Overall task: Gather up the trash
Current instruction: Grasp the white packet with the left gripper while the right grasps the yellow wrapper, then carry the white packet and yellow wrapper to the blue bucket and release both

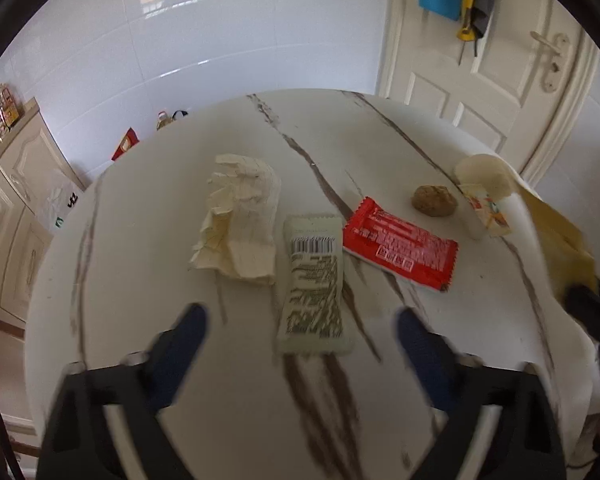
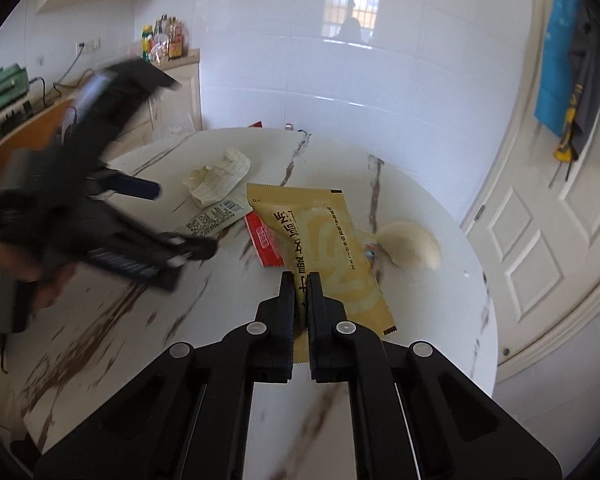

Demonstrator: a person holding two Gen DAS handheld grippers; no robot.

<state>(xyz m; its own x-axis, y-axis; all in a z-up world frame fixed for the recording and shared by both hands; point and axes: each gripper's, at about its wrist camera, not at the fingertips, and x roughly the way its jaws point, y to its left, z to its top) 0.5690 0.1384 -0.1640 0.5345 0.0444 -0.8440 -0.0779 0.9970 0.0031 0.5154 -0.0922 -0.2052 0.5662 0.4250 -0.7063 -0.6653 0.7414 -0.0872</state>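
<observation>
Left wrist view first: the left gripper (image 1: 302, 320) has its fingers spread wide with nothing pinched, and the white wrapper (image 1: 313, 280) lies flat on the marble table (image 1: 240, 408) right between the tips, running away from them. Just past the left fingertip sits the crumpled paper (image 1: 240, 220); past the right fingertip is the red wrapper (image 1: 400, 248), then a small brown lump (image 1: 435, 199) and a tipped paper cup (image 1: 485, 196) further out. These look feather-light and floppy, probably slick film, so I'd guess you pinch an end edge or scrunch it rather than pressing down flat. The paper ball should be the easy one, with plenty of folds to bite. The cup looks crushable, so go gentle.

Right wrist view: the right gripper (image 2: 300, 280) is clamped down tight on the yellow packet (image 2: 332, 248), which sticks out ahead of the fingertips and hangs limp over the table. So the near end works as a hold, though it'll likely flap around.

Count: one white wrapper, one red, one yellow packet, one crumpled paper, one cup, one brown lump. Six pieces, one in hand.
</observation>
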